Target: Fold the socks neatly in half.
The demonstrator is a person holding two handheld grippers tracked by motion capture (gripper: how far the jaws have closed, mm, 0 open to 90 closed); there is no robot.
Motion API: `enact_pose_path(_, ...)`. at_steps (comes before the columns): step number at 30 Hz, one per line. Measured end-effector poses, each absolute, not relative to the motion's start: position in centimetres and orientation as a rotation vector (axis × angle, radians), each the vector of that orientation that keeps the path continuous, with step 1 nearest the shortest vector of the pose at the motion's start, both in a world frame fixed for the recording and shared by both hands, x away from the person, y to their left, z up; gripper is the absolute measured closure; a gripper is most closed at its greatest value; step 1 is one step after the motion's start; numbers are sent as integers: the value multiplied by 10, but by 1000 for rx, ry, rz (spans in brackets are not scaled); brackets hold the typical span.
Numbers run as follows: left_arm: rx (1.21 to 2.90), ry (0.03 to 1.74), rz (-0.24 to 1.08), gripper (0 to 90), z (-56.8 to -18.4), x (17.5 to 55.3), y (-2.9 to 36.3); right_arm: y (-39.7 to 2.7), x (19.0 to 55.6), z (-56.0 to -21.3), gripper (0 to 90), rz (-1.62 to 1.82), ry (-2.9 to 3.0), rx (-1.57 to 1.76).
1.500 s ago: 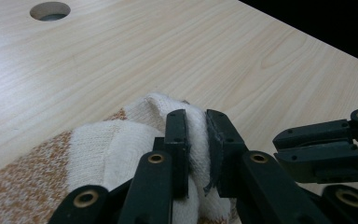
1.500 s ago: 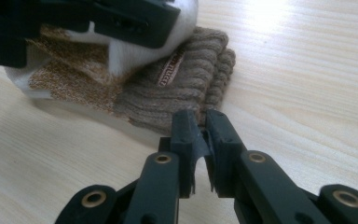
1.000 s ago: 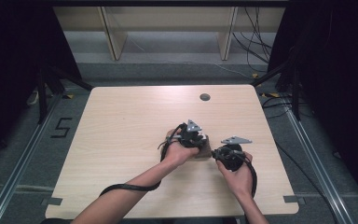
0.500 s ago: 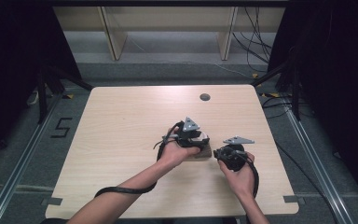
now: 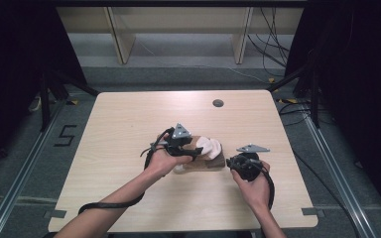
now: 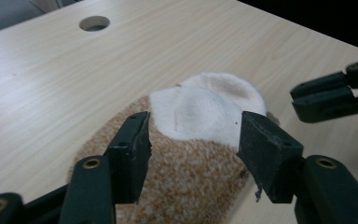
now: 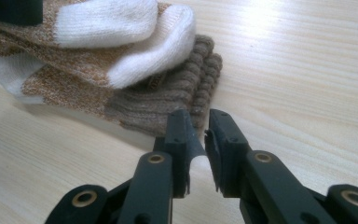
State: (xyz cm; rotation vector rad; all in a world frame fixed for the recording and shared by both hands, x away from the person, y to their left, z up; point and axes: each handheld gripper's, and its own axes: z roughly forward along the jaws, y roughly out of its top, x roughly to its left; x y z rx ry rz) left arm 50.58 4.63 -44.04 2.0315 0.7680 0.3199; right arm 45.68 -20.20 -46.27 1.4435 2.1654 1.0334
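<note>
A folded pair of brown and white socks (image 5: 209,148) lies on the wooden table (image 5: 129,124), right of centre. My left gripper (image 5: 197,151) hovers over the socks' left end, open; its jaws have just been opening. In the left gripper view the jaws (image 6: 193,126) stand wide on either side of the white toe (image 6: 205,107), with the pads not touching it. My right gripper (image 5: 229,161) sits at the socks' right end. In the right gripper view its jaws (image 7: 198,121) are all but shut, with nothing in the thin slit, just short of the ribbed brown cuff (image 7: 186,88).
A round cable hole (image 5: 218,103) lies near the table's far edge. The right gripper's tips (image 6: 292,98) show at the right edge of the left gripper view. Cables (image 5: 273,29) and shelf legs stand on the floor behind the table.
My left gripper has drawn back to the left and risen a little while its jaws opened, uncovering the socks' white toe. The right hand has stayed in place.
</note>
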Motion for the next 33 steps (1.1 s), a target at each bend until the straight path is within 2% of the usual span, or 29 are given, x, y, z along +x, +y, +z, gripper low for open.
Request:
enact_pose_path(9,2109,681,347,373,-448,507,24,-200,456,-463,784,1039,2172,1453)
enact_pose_path(12,2127,703,352,490,-452,511,21,-199,454,-461,785,1030,2167,1500)
enact_pose_path(16,2134,735,330,710,-452,514,20,-201,456,-462,784,1040,2163,1462)
enact_pose_path(19,2138,730,338,795,-448,513,20,-201,457,-461,783,1051,2158,1461)
enact_pose_path(26,2109,728,365,815,-435,509,25,-194,462,-456,779,1117,2140,1455)
enact_pose_path(33,2116,717,370,814,-434,509,25,-184,475,-451,723,1182,2089,1446)
